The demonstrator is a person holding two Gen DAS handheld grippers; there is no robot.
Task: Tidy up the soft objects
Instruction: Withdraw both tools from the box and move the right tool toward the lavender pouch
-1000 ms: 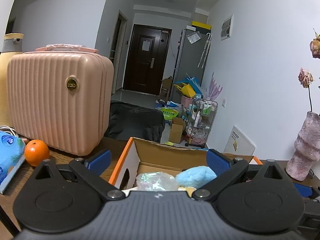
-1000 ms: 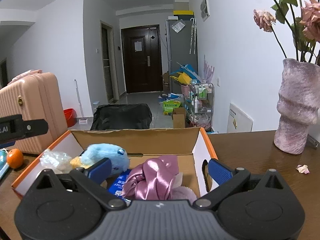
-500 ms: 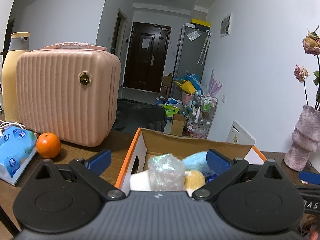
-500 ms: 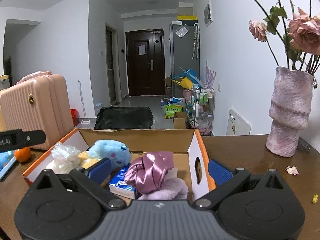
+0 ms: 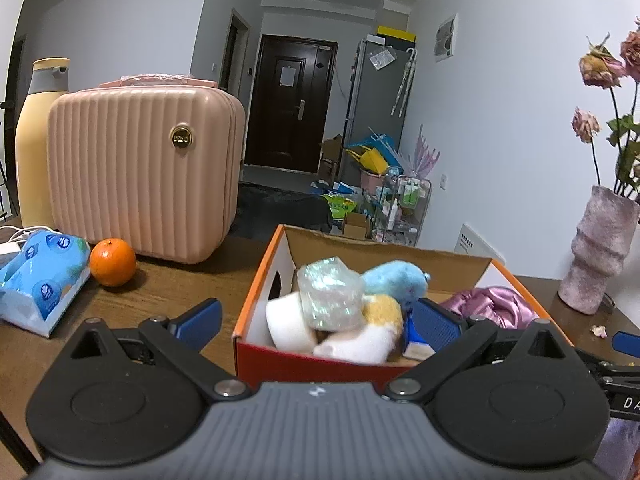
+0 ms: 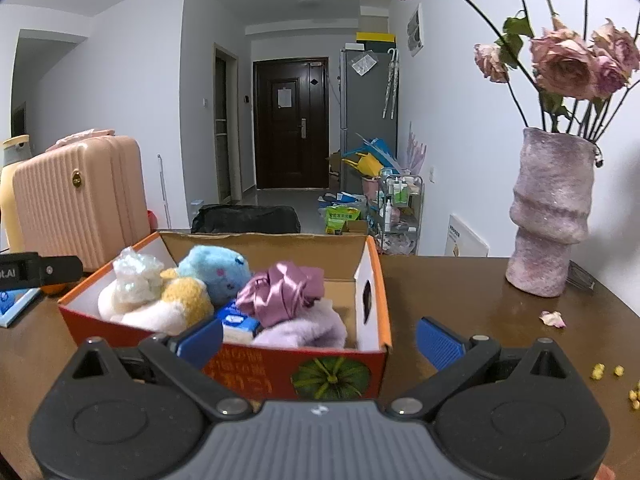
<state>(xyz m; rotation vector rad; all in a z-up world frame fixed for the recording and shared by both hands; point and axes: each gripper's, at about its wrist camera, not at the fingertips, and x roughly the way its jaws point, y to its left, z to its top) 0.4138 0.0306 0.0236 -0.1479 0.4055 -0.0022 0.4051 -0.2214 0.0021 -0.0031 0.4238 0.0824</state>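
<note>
Soft items packed in an orange cardboard box (image 6: 372,280) on a wooden tabletop (image 6: 460,292).

Both the left tool (image 5: 316,320) and right tool (image 6: 318,338) gape wide, holding nothing; inside lie a blue plush toy (image 6: 214,272), purple satin cloth (image 6: 280,292) and a crinkly plastic bundle (image 5: 330,298).

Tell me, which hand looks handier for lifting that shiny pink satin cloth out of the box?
Probably the right. The right gripper faces the satin cloth almost straight ahead, jaws open and empty. From the left gripper, the cloth sits far to the side, beyond the blue plush toy inside the cardboard box.
</note>
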